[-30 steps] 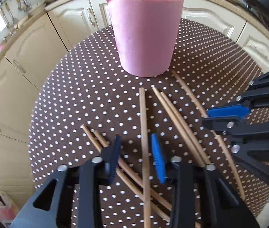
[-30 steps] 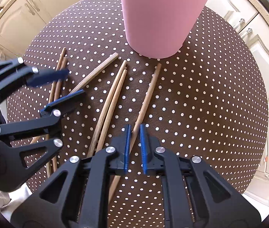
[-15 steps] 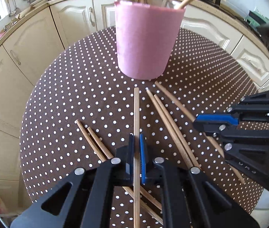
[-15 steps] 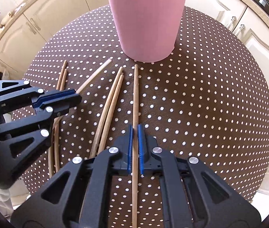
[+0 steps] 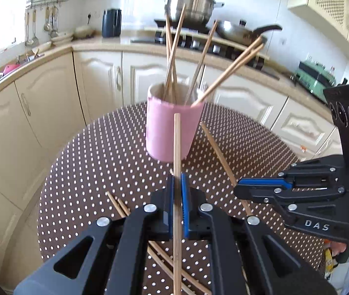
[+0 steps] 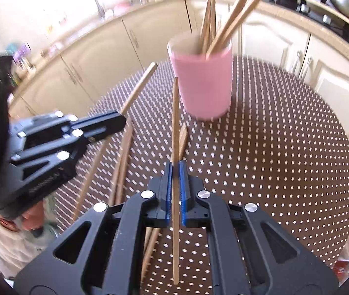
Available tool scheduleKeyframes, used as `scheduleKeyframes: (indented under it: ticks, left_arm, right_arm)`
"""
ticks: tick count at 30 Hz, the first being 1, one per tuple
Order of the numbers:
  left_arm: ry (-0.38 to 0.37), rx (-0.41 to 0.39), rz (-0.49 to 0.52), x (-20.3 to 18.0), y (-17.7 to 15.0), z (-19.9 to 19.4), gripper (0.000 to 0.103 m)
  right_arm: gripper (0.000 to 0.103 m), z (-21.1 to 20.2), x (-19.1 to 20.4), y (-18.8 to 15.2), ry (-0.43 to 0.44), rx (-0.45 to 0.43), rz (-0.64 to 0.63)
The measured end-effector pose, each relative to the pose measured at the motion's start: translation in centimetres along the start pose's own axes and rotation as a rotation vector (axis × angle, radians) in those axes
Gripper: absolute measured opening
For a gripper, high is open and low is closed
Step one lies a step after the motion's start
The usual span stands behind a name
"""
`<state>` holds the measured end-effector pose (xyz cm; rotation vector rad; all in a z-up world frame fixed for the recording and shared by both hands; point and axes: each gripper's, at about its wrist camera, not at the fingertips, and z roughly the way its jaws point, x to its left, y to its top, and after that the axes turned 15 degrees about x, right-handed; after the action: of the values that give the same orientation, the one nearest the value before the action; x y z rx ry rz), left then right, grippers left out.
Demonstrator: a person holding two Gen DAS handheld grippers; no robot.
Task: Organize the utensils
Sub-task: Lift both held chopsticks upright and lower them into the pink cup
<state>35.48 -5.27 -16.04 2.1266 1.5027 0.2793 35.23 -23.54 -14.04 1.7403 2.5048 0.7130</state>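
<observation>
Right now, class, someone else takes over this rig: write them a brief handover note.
Left tongs: shut on a chopstick, lifted off the table.
Right tongs: shut on another chopstick, also lifted.
Pink cup stands on the dotted table, several chopsticks already in it.
Left to do: drop both held sticks into the cup, then collect the loose chopsticks lying on the table.

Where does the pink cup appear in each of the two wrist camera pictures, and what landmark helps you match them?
Left wrist view: the pink cup stands at the centre, just above the middle, partly behind the held chopstick.
Right wrist view: the pink cup stands upper centre, slightly right, on the table.
Shared landmark: the brown dotted tablecloth under the cup.
</observation>
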Motion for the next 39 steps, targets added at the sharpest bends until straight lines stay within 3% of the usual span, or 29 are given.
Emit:
scheduleKeyframes:
  ticks: [9, 20, 31, 39]
  left_arm:
    - [-0.001, -0.281, -0.002, -1.1, 0.9, -4.9, 0.006]
    - [-0.050, -0.567, -0.092, -1.3, 6.5, -6.6, 0.006]
    - [-0.050, -0.718, -0.145, -1.0, 12.2, -6.2, 0.006]
    - [-0.037, -0.807, -0.200, -0.7, 14.1, -5.3, 0.006]
  right_arm:
    - [0.006, -6.1, 2.9, 1.3, 0.022, -0.216, -0.045]
    - [0.006, -11.1, 4.2, 5.1, -0.002, -0.471, -0.030]
    - [0.006, -12.5, 2.9, 8.4, -0.060, -0.629, -0.019]
    - [0.006, -12.3, 2.2, 9.3, -0.071, -0.678, -0.014]
